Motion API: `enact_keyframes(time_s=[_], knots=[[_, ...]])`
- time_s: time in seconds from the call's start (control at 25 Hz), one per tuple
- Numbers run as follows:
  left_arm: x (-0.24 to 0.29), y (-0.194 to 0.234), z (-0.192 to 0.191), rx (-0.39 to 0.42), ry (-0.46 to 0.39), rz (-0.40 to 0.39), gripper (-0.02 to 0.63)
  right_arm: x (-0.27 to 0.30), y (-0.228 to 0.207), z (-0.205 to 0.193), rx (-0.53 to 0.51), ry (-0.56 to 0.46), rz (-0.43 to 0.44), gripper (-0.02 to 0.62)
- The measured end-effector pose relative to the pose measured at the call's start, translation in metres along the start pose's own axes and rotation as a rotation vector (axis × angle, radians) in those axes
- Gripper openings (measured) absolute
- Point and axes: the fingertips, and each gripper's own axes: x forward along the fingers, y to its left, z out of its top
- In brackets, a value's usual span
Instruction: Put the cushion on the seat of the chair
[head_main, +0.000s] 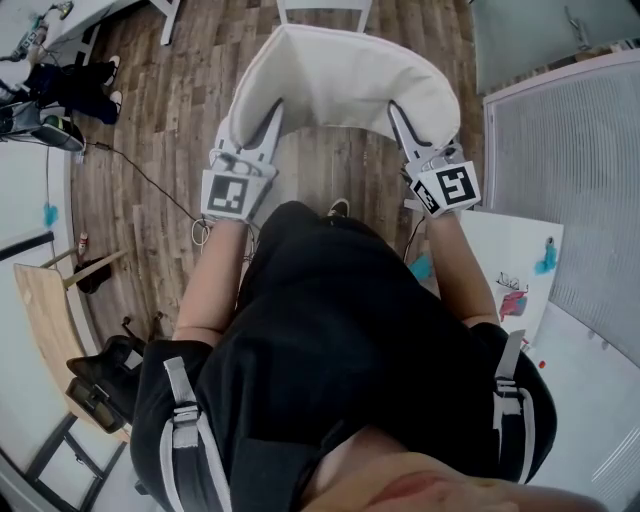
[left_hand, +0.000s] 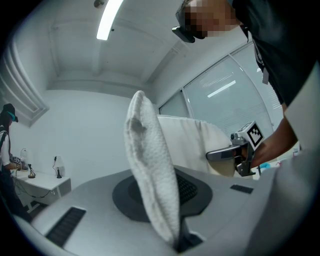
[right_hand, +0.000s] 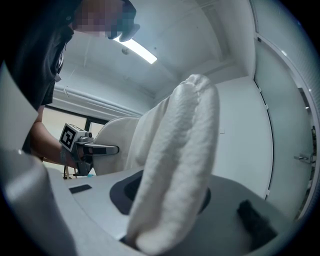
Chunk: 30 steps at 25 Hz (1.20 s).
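The cream cushion (head_main: 335, 85) hangs in the air in front of the person, sagging between the two grippers above the wooden floor (head_main: 170, 110). The left gripper (head_main: 265, 120) is clenched on the cushion's left edge. The left gripper view shows the fabric pinched into a thin fold between its jaws. The right gripper (head_main: 400, 120) is clamped on the right edge, with a thicker roll of cushion bulging up between its jaws.

A white chair frame (head_main: 325, 10) shows just past the cushion's far edge, and most of it is cut off by the picture's top. The cushion is not on it.

To the right lie a grey ribbed panel (head_main: 570, 190) and a white sheet with coloured drawings (head_main: 510, 260). To the left, a thin cable (head_main: 140, 175) runs across the floor and a pale wooden bench (head_main: 35, 300) stands at the edge. The person's shoe tip (head_main: 339, 207) shows below the cushion.
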Motion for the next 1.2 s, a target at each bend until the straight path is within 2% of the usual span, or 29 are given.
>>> enact_keyframes(time_s=[0.48, 0.84, 1.2], knots=[[0.057, 0.059, -0.025, -0.02, 0.0, -0.014, 0.061, 0.07, -0.034, -0.014, 0.0, 0.026, -0.01, 0.069], [0.128, 0.129, -0.052, -0.039, 0.017, -0.06, 0.06, 0.155, -0.08, -0.032, 0.015, 0.059, -0.047, 0.069], [0.177, 0.201, -0.063, -0.068, 0.025, -0.104, 0.06, 0.231, -0.104, -0.029, 0.019, 0.095, -0.08, 0.069]])
